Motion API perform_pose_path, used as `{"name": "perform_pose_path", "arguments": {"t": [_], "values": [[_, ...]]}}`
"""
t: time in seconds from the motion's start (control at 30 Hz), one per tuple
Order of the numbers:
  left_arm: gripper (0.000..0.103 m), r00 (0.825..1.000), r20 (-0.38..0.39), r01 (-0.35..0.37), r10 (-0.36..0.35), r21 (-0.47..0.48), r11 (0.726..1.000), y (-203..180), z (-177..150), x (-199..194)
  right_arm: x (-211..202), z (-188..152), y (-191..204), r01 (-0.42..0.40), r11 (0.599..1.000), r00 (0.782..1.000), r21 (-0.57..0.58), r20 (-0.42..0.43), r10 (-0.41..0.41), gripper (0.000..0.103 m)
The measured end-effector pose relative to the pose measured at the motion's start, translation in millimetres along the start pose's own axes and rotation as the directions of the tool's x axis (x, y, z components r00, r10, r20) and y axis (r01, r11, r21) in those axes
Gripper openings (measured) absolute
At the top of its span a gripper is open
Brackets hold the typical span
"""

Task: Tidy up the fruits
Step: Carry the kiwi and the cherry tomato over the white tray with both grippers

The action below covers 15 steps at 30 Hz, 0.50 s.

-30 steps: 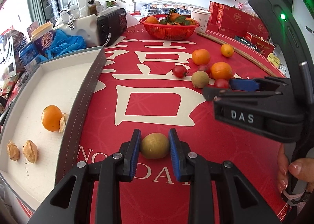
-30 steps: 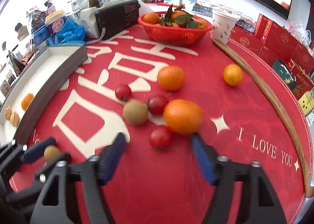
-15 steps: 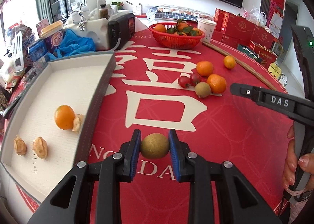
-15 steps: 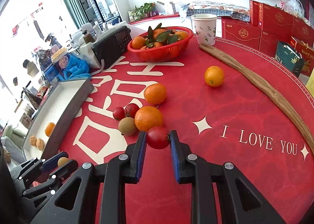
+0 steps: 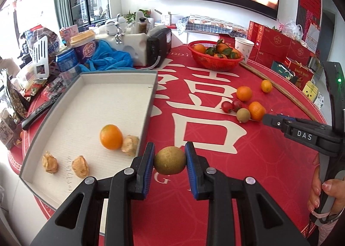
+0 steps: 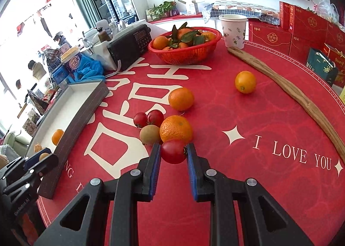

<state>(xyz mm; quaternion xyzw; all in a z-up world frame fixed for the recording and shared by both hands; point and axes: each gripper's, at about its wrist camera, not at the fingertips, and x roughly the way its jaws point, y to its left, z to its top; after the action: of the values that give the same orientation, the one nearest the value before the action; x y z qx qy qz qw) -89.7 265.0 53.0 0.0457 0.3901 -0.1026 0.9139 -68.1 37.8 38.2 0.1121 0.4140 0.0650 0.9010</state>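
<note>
Here, each hand-held gripper carries one small round fruit, clamped across its middle.

The left hand-held gripper [image 5: 170, 160] is closed on a brown-green kiwi [image 5: 170, 160], with the white tray [image 5: 148, 103] just ahead to its left; the right hand-held gripper [image 6: 173, 152] pinches a red tomato [image 6: 173, 151] directly in front of the loose fruit pile [image 6: 175, 129] on the red worktop [image 6: 248, 181]. Both fruits look light; the tomato's smooth, thin skin probably slips and bruises easily, so a gentle hold at the widest part suits it. The kiwi seems firmer and duller-skinned.

Both wrist views slant down, sharing red table [image 5: 269, 170].
</note>
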Motion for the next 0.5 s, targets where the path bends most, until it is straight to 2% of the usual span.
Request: {"name": "perform_pose_path", "arguments": {"t": [0.3,0.5], "values": [[0.031,0.998,0.03,-0.054,0.055,-0.03,0.998,34,10,-4,-7,9,32,-0.016,0.999,1.0,-0.039,-0.002,0.016,0.025],[0.031,0.996,0.043,-0.071,0.074,-0.071,0.995,61,16,-4,-9,30,71,-0.036,0.994,0.999,-0.099,0.002,0.036,0.025]]}}
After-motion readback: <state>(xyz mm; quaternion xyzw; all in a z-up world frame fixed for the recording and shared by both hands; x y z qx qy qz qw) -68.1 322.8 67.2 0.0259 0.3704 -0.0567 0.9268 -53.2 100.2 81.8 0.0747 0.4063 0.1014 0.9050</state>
